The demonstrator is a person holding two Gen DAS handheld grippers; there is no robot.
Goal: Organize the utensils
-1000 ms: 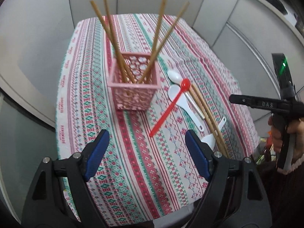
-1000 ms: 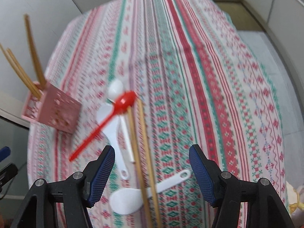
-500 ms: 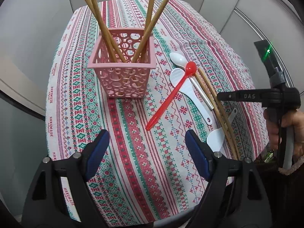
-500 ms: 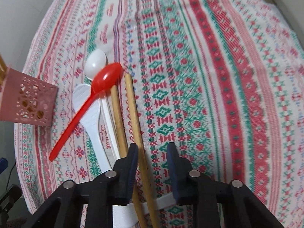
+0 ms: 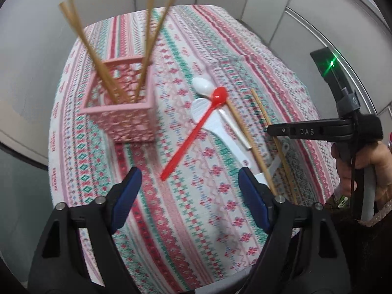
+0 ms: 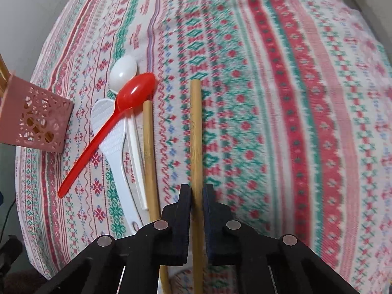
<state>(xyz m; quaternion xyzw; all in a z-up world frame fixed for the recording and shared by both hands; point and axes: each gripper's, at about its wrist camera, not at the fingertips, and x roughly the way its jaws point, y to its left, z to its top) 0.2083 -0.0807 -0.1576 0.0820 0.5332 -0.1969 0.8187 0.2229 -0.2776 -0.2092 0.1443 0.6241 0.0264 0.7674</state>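
**Right claw pinching one chopstick, basket off to the far left**

I'm clamping my right gripper (image 6: 196, 193) on the right-hand chopstick (image 6: 196, 132), pads pressing both its sides near its near end. Its long axis is running straight away from me, near to far, in line with my fingers. The second chopstick (image 6: 149, 152) is lying just to its left, roughly parallel, apart from it. The pink basket (image 6: 36, 122) is sitting well off to the left, already holding several upright chopsticks, so I judge the stick is needing a swing leftward and a tip to vertical.

My left gripper (image 5: 189, 196) is hanging over the tablecloth (image 5: 196, 232), its jaws wide but closing slightly with nothing between them; it's nearer the basket and the red spoon (image 5: 196, 134).

The chopstick is looking pale bamboo, round, slim, blunt-ended. White spoons (image 6: 122, 71) are lying beneath the red one.
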